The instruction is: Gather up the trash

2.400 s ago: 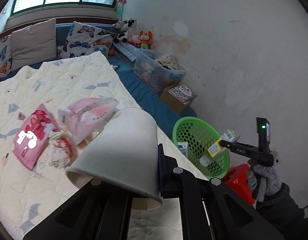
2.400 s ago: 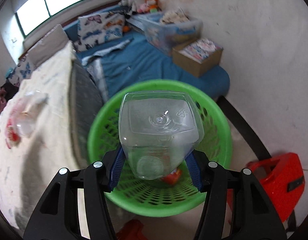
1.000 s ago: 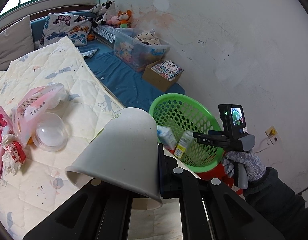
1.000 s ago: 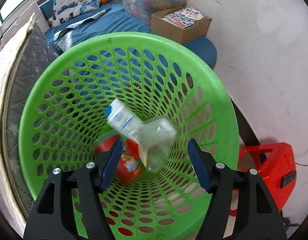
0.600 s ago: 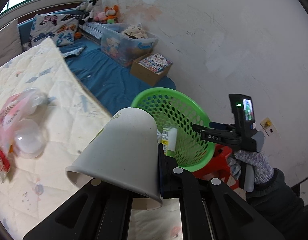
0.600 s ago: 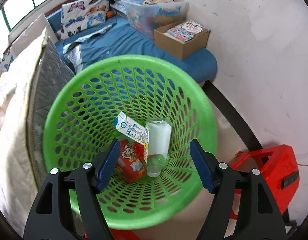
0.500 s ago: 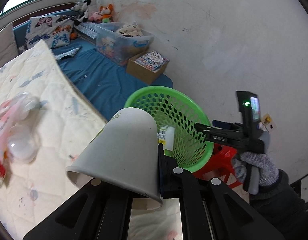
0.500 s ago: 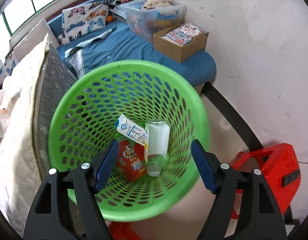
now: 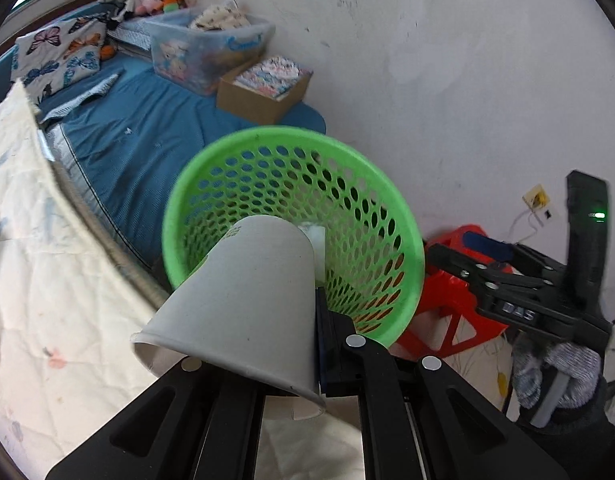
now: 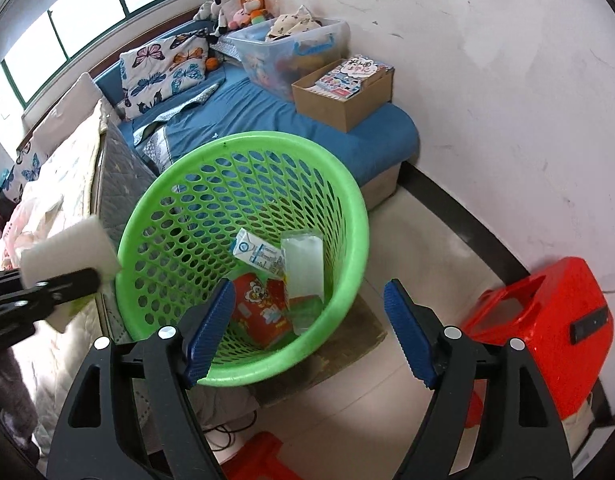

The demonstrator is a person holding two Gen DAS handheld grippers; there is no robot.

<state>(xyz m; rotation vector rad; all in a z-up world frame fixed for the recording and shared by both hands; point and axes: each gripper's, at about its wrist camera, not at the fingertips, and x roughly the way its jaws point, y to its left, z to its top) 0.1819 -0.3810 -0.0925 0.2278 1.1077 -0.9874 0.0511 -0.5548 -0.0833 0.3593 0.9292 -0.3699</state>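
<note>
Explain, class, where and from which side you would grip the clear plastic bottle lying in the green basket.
Grip the clear plastic bottle across its flat side walls, coming down from above through the green basket's open top. It leans against the wall, beside the milk carton and red packet, so only from overhead is it probably clear.

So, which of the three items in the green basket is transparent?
The clear plastic bottle, lying rightmost in the green basket. The blue-and-white carton beside it and the red snack packet below are both opaque and printed.

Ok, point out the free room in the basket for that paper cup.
The green basket is bare along its left and far walls. Its right side is crowded: milk carton, clear bottle, red snack pack. Paper cup is in the left gripper.
</note>
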